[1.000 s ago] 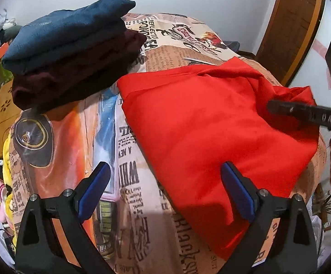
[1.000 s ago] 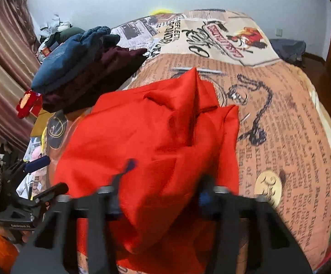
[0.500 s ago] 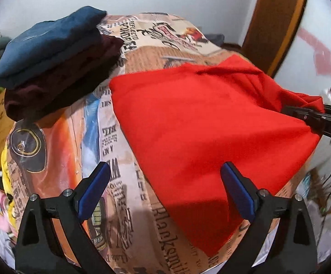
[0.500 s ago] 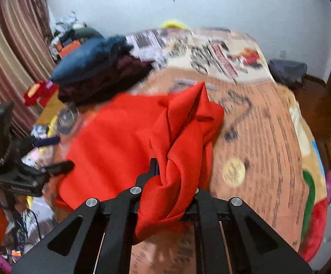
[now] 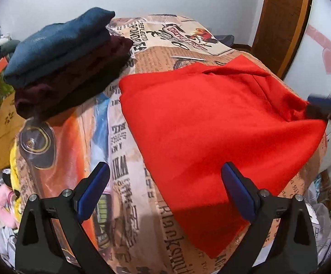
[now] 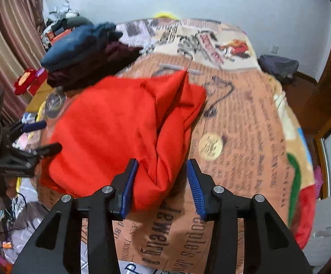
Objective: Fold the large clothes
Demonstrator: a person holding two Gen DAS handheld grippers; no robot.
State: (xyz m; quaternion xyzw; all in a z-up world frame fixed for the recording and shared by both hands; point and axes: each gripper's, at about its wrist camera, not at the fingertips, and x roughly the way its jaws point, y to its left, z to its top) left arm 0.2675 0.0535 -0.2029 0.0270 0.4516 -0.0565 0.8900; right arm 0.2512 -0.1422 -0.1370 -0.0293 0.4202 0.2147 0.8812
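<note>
A large red garment (image 5: 213,123) lies partly folded on the printed bed cover (image 5: 129,182). My left gripper (image 5: 163,191) is open and empty, hovering above the garment's near left edge. In the right wrist view the garment (image 6: 119,132) has a bunched fold running toward me. My right gripper (image 6: 163,189) is open, its blue pads on either side of that bunched end without clamping it. The right gripper also shows at the right edge of the left wrist view (image 5: 325,107), at the garment's far corner.
A stack of folded clothes, blue on top of maroon (image 5: 67,61), sits at the bed's far left. A wooden door (image 5: 282,22) stands at the right. Clutter lies on the floor left of the bed (image 6: 17,86). A dark bag (image 6: 277,66) is beyond the bed.
My right gripper, shut on the bunched red cloth half a second ago, has opened and let it drop onto the bed. The left gripper stayed open and shifted slightly.
</note>
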